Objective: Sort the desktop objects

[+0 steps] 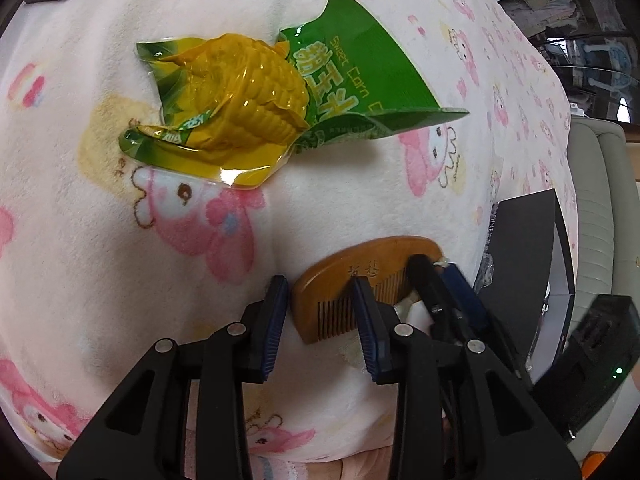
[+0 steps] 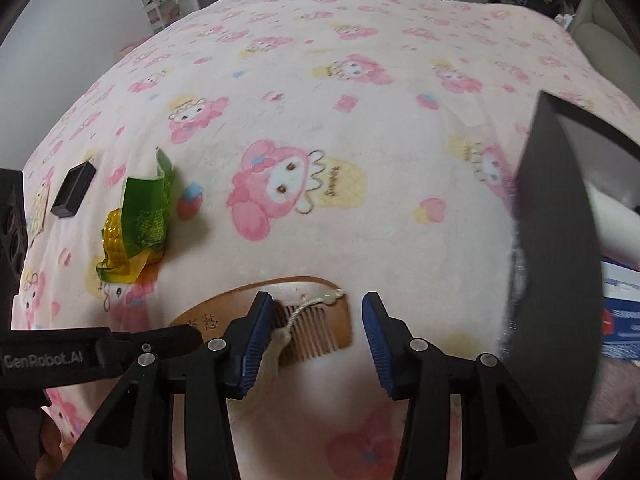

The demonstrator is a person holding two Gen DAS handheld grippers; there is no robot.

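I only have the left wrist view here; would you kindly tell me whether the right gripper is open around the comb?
Observer: Yes, the right gripper is open, with the wooden comb lying between its fingers, not clamped.
Operator: Is anything attached to the comb?
Observer: A pale cord with a small knot lies across its teeth.
Operator: Anything beyond the corn packet?
Observer: A small black box lies on the blanket, just past the corn packet.
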